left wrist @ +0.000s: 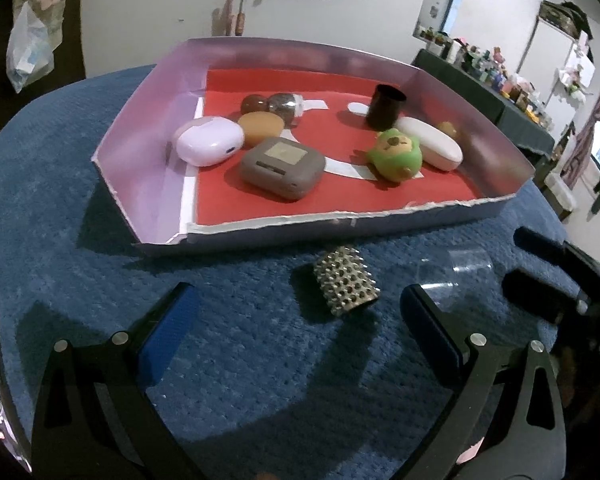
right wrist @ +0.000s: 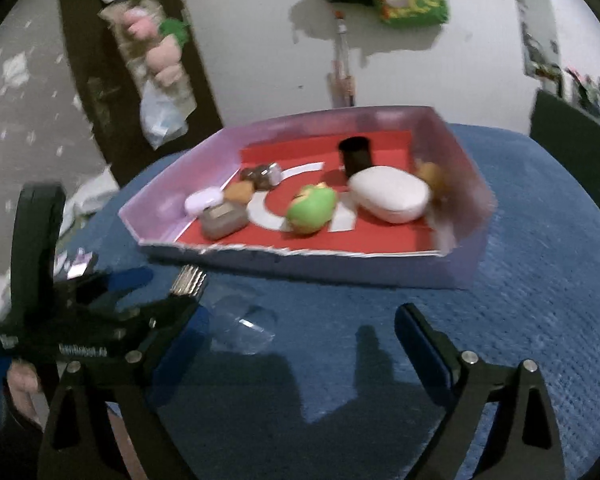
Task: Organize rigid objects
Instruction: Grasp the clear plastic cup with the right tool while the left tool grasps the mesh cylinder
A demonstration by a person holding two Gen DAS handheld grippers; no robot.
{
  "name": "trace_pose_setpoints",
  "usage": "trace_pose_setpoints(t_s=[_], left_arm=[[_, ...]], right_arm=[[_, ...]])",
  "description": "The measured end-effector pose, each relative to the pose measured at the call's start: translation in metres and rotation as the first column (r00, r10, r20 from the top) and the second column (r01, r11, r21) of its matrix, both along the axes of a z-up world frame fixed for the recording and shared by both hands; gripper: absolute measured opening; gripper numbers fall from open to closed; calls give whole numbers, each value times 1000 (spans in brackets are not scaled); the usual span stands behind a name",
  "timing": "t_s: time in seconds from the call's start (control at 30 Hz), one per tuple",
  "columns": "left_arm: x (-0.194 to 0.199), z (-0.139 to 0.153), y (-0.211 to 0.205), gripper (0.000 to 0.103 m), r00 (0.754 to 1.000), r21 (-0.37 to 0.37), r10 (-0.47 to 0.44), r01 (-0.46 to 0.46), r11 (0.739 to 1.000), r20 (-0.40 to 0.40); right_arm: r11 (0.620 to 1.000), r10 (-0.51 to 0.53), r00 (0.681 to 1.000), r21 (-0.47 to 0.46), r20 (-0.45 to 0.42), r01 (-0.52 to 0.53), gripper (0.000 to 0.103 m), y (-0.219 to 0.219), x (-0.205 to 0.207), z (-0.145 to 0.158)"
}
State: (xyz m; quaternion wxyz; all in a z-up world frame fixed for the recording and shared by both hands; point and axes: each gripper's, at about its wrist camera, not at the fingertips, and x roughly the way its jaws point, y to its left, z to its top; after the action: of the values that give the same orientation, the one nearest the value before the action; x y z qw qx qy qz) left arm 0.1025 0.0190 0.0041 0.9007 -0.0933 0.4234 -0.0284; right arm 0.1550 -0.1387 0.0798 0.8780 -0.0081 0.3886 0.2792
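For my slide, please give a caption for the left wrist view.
Open left gripper faces a perforated metal piece lying before the filled tray.

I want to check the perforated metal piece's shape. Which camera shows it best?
The left wrist view: the perforated metal piece lies sharp and whole on the blue cloth before the tray. The right wrist view shows only a blurred end.
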Motion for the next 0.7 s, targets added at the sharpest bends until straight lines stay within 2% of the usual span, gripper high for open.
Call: trace_pose_setpoints(t_s=[0.27, 0.37, 0.43, 0.7], left_arm=[[4, 0, 2, 100, 1000, -10, 9, -9, 1000, 14], [6, 1, 0, 92, 1000, -10, 7, -7, 1000, 25], [7, 2, -2, 78, 1000, -7, 2, -2, 1000, 30], [4, 3, -14, 47, 998, -14, -52, 52, 999, 42]], right_arm=[[994, 86, 996, -62, 2, -85, 82, 29, -4, -15], [992, 103, 995, -80, 13, -102, 75, 36, -2, -16], [990, 111, 993, -95, 29, -107, 70, 41, -1, -16], [985, 135, 990, -111, 47, -130, 53, 49, 0, -18]])
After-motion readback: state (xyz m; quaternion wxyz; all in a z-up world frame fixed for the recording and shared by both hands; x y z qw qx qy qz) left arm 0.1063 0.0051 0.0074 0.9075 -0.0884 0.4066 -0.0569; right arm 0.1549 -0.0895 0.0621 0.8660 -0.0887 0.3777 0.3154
